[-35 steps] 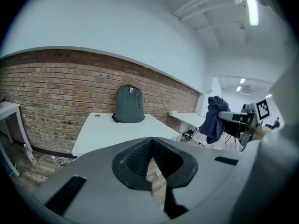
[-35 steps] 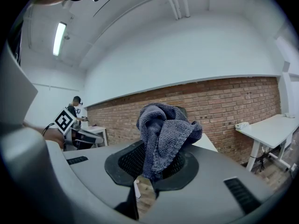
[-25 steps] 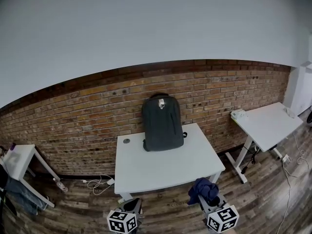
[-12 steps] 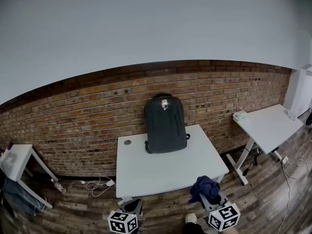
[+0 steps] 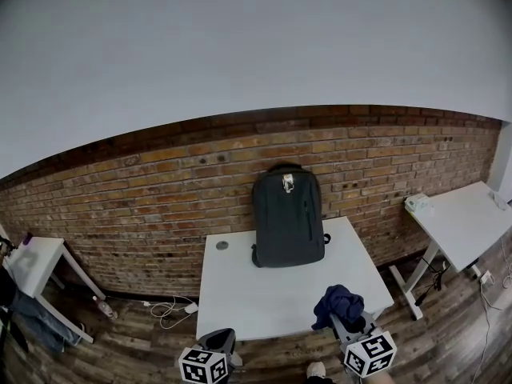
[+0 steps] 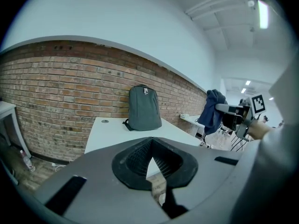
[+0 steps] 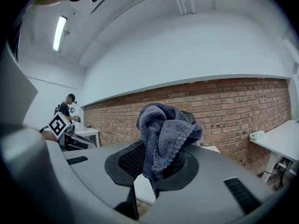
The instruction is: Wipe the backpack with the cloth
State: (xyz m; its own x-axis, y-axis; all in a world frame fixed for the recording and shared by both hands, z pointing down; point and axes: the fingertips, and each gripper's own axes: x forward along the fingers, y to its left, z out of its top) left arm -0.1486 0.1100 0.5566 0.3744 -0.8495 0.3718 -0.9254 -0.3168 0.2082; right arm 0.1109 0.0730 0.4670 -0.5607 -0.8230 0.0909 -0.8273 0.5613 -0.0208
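Observation:
A dark grey backpack (image 5: 288, 216) stands upright at the back of a white table (image 5: 264, 298), leaning on the brick wall; it also shows in the left gripper view (image 6: 144, 108). My right gripper (image 5: 346, 326) is by the table's front right corner, shut on a bunched dark blue cloth (image 5: 339, 304) that rises above its jaws (image 7: 164, 127) and hides most of the backpack in the right gripper view. Off the table's front edge at the left, my left gripper (image 5: 218, 339) is held with its tips (image 6: 150, 146) together and nothing between them.
The brick wall (image 5: 160, 186) runs behind the table. A second white table (image 5: 460, 218) stands to the right and a small one (image 5: 32, 261) far left. Cables (image 5: 170, 310) lie on the wooden floor. A small round disc (image 5: 222, 245) is set in the table's back left.
The head view has shifted, so the backpack and table sit further right and slightly lower in the frame. Both grippers stay at the bottom, the cloth still held.

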